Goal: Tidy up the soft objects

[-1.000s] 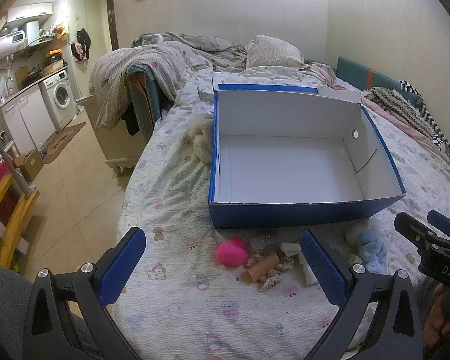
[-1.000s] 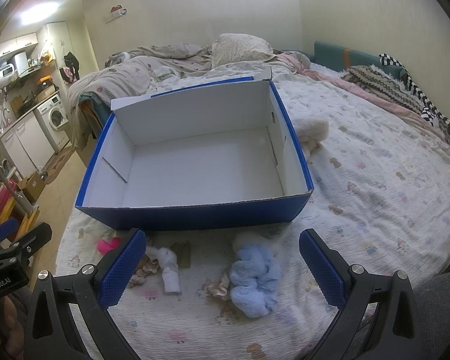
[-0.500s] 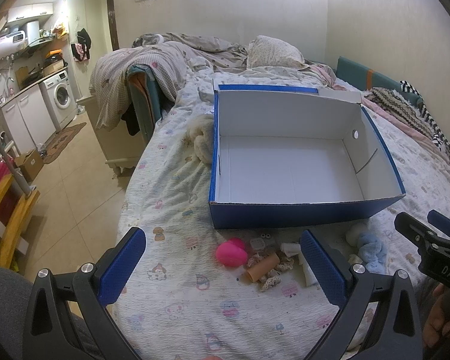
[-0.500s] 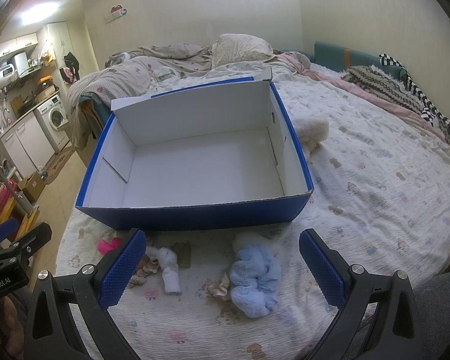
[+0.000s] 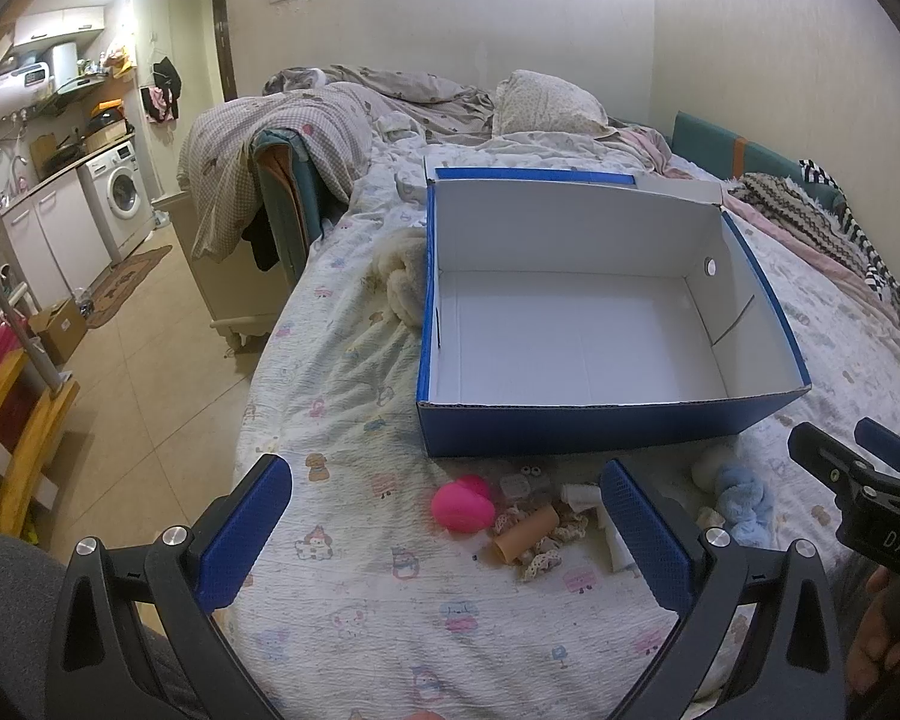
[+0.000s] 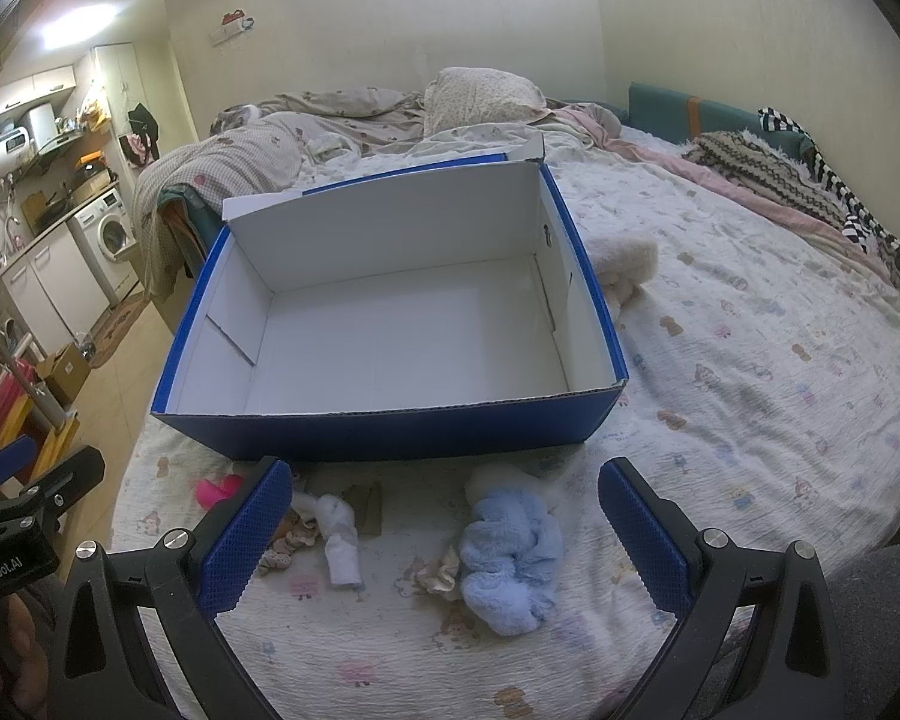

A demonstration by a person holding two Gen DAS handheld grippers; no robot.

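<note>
An empty blue box with a white inside (image 5: 576,348) (image 6: 390,348) stands open on the bed. In front of it lie small soft things: a pink round toy (image 5: 463,504) (image 6: 216,491), a tan tube on lacy scrunchies (image 5: 525,535), a white rolled sock (image 6: 339,531) and a light blue fluffy cloth (image 6: 510,552) (image 5: 744,501). My left gripper (image 5: 444,531) is open and empty, hovering over the pink toy and scrunchies. My right gripper (image 6: 441,534) is open and empty, hovering over the sock and blue cloth.
A cream plush (image 5: 402,282) (image 6: 624,261) lies beside the box. Rumpled bedding and a pillow (image 6: 480,96) lie at the back, striped knitwear (image 6: 798,180) at the right. The bed's left edge drops to a tiled floor (image 5: 150,372).
</note>
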